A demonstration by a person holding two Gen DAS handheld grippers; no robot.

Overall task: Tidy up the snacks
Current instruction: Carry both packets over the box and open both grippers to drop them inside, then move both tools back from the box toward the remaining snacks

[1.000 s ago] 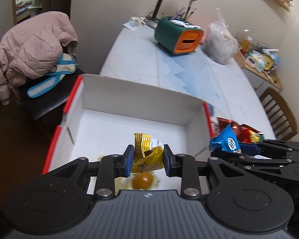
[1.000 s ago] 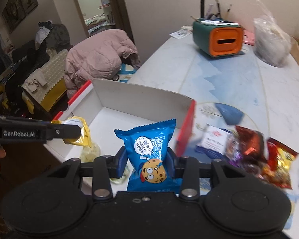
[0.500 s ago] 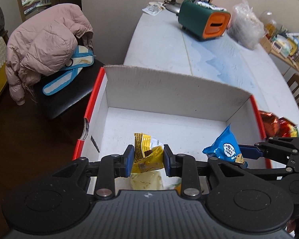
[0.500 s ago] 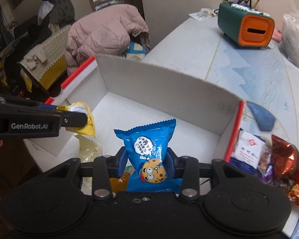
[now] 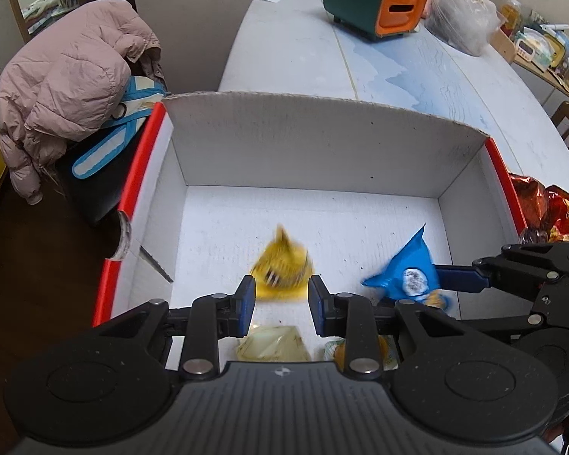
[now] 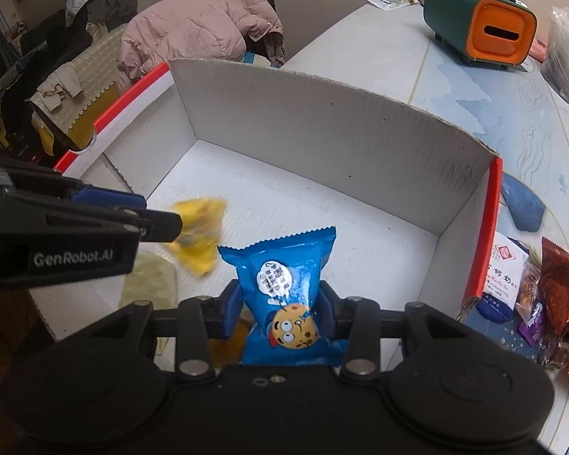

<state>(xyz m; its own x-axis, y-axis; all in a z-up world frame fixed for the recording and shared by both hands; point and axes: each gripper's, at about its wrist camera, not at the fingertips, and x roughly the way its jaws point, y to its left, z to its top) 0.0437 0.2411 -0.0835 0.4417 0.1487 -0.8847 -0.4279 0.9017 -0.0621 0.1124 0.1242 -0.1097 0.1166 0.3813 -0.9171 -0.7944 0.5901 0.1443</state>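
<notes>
A white cardboard box with red edges point(image 5: 307, 144) point(image 6: 322, 129) stands on the table. My left gripper point(image 5: 281, 295) is open over the box. A blurred yellow snack packet point(image 5: 282, 267) point(image 6: 199, 235) is loose just beyond its fingertips, falling inside the box. My right gripper point(image 6: 280, 305) is shut on a blue cookie packet point(image 6: 284, 295) point(image 5: 409, 273) and holds it over the box's right part. Pale and orange snacks point(image 5: 271, 347) lie on the box floor below.
Loose snack packets point(image 6: 550, 295) point(image 5: 542, 208) lie on the table right of the box. A green and orange holder point(image 5: 375, 0) and a plastic bag point(image 5: 462, 19) stand at the far end. A chair with a pink jacket point(image 5: 68, 83) is to the left.
My left gripper has opened and let go of the yellow packet, which drops into the box. Both grippers have moved forward over the box. The right one still holds the blue packet.
</notes>
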